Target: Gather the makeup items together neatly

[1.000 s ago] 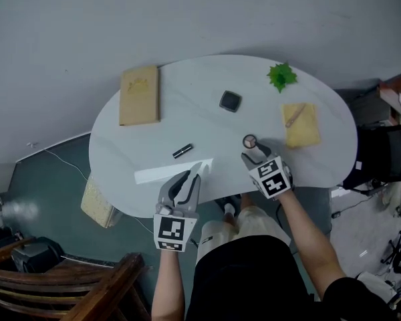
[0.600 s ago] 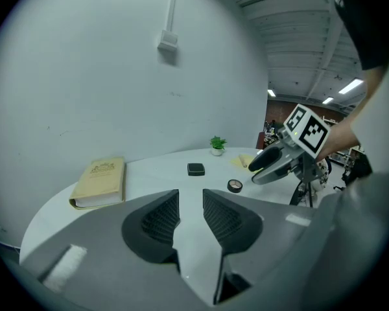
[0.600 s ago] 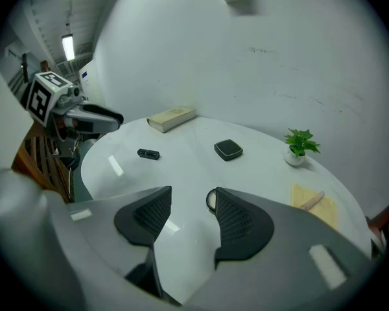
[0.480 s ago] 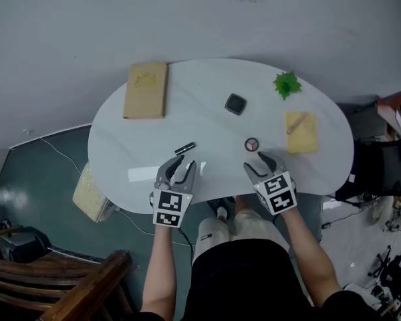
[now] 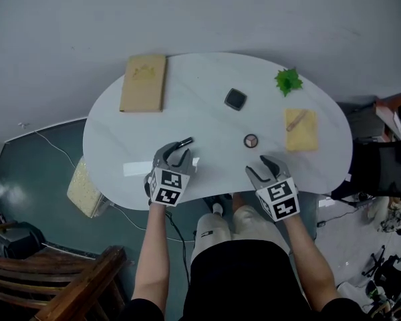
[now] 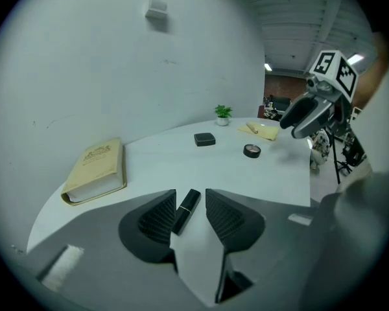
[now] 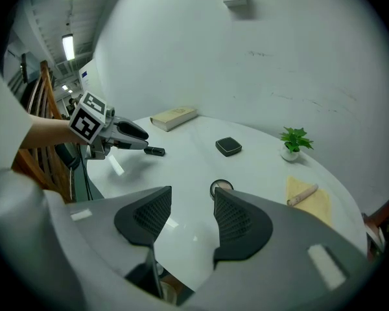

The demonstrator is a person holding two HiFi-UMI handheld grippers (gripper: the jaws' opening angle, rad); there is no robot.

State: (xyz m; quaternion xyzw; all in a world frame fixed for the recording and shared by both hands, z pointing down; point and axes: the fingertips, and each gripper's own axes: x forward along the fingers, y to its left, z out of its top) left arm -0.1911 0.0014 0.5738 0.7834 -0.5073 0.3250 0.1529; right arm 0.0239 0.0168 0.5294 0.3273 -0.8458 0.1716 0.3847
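Both claws gape, the right claw (image 7: 191, 203) empty. The left claw (image 6: 190, 198), lowered and just widened, straddles the lipstick (image 6: 183, 216) unclamped; closing on it looks next.

A white, rounded desk (image 5: 194, 92) is set against a plain grey wall (image 5: 200, 12); a small box (image 6: 157, 6) is fixed high on that wall; the floor (image 5: 33, 172) to the left is dark teal, and a thin cable (image 5: 53, 156) is trailed across it; a dark wooden chair (image 5: 60, 279) is seen at the lower left; a pale block (image 5: 83, 189) lies beside the desk's left edge; strip lights (image 7: 69, 45) are lit on the ceiling; dark equipment (image 5: 381, 166) is crowded at the right.
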